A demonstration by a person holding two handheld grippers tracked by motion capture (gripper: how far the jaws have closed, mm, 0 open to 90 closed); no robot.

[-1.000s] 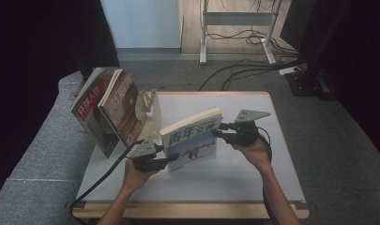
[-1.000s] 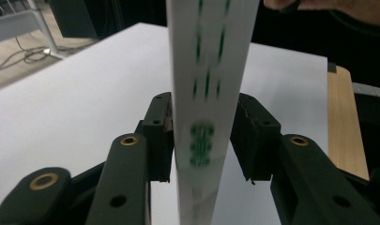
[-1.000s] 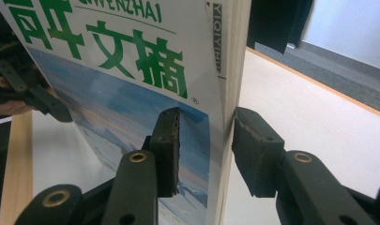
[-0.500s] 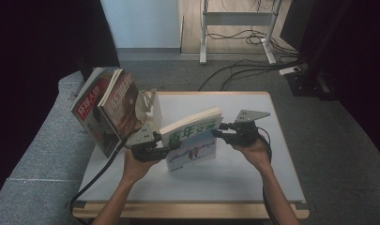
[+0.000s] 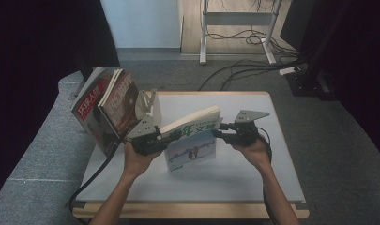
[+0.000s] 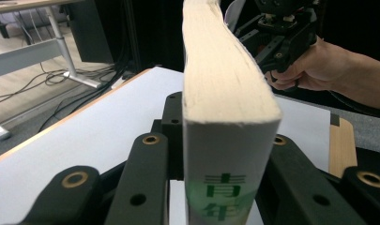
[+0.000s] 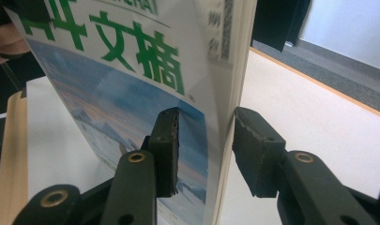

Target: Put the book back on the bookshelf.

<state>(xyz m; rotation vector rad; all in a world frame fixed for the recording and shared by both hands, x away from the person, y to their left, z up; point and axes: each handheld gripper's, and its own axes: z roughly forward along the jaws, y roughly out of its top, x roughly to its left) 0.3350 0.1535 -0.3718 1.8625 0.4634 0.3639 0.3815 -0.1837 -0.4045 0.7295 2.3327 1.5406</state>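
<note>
A thick book point(image 5: 193, 140) with green characters on a snowy-scene cover stands tilted over the white table point(image 5: 244, 173), held from both ends. My left gripper point(image 5: 152, 138) sits at its spine end. In the left gripper view the spine point(image 6: 225, 164) fills the gap of the left gripper point(image 6: 225, 136); its jaws have just been closing and now press the book from both sides. My right gripper point(image 5: 220, 133) has the opposite edge. In the right gripper view, the right gripper point(image 7: 204, 140) has one pad on the cover point(image 7: 131, 70) and the other against the page block.
Several magazines point(image 5: 108, 108) lean in a white stand point(image 5: 151, 101) at the table's left rear. A grey padded bench point(image 5: 42, 159) runs along the left side. Cables and desk legs point(image 5: 204, 42) lie on the floor beyond the table.
My left gripper rose from near the book's lower left corner to its upper spine end and closed on it. The right hand and the book's right edge stayed put.
</note>
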